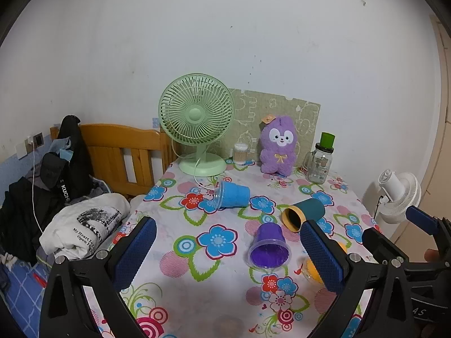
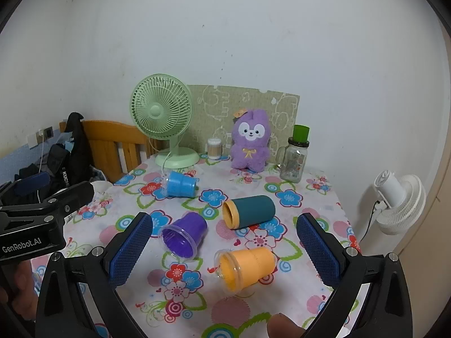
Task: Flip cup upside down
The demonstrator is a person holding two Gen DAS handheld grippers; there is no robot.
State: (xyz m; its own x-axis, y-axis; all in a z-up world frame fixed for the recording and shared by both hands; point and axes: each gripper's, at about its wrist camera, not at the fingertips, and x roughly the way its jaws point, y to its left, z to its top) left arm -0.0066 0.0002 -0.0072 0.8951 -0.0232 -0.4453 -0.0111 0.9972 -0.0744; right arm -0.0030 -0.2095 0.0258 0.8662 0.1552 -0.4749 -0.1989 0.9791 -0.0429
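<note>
Several cups lie on their sides on the flowered tablecloth [image 1: 197,295]. A purple cup [image 1: 269,246] [image 2: 183,236] lies between my left gripper's fingers, mouth toward me. A teal cup with an orange rim [image 1: 303,214] [image 2: 249,211] lies behind it. A light blue cup [image 1: 232,194] [image 2: 180,187] lies near the fan. An orange cup [image 2: 245,266] lies between my right gripper's fingers; in the left wrist view [image 1: 311,271] it is half hidden by a finger. My left gripper [image 1: 228,256] and right gripper [image 2: 224,250] are both open and empty above the table.
A green fan [image 1: 197,121], a cotton-swab jar [image 1: 241,153], a purple plush [image 1: 277,149] and a glass jar with a green lid [image 1: 321,159] stand along the back. A wooden bed frame [image 1: 124,152] with clothes is on the left. A white fan [image 1: 398,194] is on the right.
</note>
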